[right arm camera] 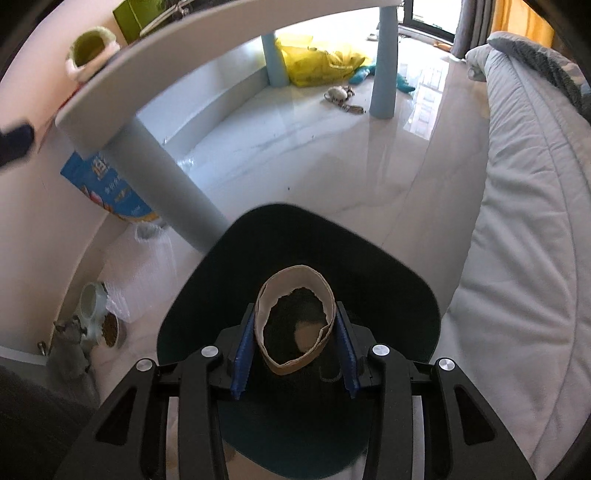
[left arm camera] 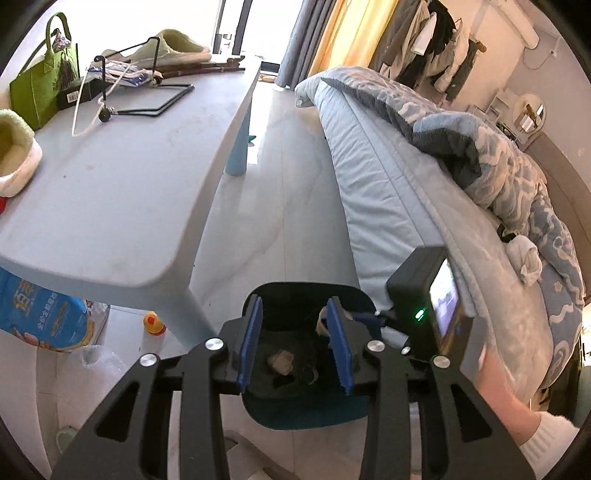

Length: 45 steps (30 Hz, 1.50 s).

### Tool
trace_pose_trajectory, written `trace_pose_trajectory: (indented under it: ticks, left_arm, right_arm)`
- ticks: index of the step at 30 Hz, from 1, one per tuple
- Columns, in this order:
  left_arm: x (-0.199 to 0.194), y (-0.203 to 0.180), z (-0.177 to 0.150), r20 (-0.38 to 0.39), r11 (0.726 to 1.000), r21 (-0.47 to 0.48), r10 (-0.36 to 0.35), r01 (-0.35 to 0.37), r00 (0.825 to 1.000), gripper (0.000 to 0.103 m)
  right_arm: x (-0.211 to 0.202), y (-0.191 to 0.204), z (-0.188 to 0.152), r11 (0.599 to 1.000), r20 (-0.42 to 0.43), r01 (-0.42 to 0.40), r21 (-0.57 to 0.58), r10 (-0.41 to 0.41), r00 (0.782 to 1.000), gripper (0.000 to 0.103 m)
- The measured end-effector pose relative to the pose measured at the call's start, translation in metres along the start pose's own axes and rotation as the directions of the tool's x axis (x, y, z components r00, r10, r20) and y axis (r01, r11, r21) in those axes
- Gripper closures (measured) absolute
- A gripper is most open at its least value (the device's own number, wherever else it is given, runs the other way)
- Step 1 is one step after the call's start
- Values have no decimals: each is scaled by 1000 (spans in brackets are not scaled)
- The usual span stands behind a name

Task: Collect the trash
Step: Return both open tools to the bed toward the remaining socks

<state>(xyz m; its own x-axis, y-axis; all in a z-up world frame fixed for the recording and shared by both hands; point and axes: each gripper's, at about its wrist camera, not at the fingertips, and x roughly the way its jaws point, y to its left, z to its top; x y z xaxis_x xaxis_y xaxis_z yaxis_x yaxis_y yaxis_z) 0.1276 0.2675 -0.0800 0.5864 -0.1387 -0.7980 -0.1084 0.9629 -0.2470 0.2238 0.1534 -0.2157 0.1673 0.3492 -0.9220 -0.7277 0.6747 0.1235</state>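
Two slippers (left arm camera: 173, 48), one bin (right arm camera: 295, 251), one cardboard ring (right arm camera: 295, 325).

I see daylight from a blown-out window (left arm camera: 236, 22), glare on the floor (right arm camera: 421, 110), dark bin (right arm camera: 295, 251) interior, fisheye-bent edges.

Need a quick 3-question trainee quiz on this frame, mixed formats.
1. True or false: the right gripper holds a cardboard ring over the dark bin.
2. What lies at the bottom of the bin in the left wrist view? A) crumpled paper B) a slipper C) a bottle
3. Fill in: between the pads of the left gripper there is ___.

Key:
1. True.
2. A, the crumpled paper.
3. Nothing; its jaws stand apart above the bin, empty.
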Motion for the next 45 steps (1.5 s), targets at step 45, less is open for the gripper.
trace_pose_trajectory:
  ticks: [45]
  left_arm:
    - [-17, -172, 39, 215, 974, 190, -160, 120, 963, 26]
  right_arm:
    - [-198, -124, -69, 986, 379, 104, 128, -146, 914, 44]
